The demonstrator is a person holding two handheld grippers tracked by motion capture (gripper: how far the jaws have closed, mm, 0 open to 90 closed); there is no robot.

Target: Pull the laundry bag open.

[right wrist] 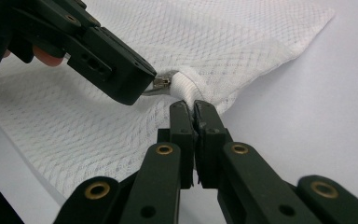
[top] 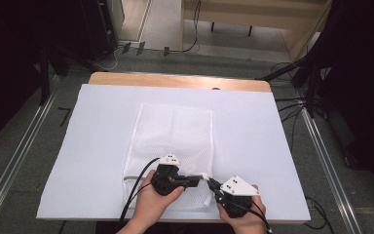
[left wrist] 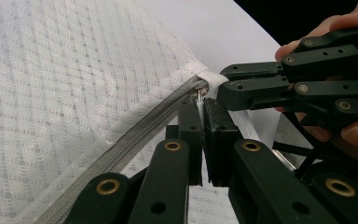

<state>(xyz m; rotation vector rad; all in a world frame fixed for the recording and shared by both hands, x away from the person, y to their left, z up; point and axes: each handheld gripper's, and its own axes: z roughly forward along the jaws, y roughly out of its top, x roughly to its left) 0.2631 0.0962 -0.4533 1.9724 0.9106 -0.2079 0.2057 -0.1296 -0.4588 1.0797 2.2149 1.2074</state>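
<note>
White mesh bag (top: 173, 131) between pinching tongs

Wooden table (top: 175, 79) under white sheet (top: 97, 146); white mesh bag (top: 173, 131) flat on sheet, center toward 6 o'clock.

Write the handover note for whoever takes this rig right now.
Left tool: shut on the zipper pull at the end of the mesh bag's grey zipper.
Right tool: shut on the white fabric tab at the same corner, bracing the bag.
Mesh bag: flat on the white sheet, zipper edge along the near side.
Done: both grips set at the near right corner.
Left: probably draw the pull along the zipper towards the other end while the right tool holds the corner.
</note>
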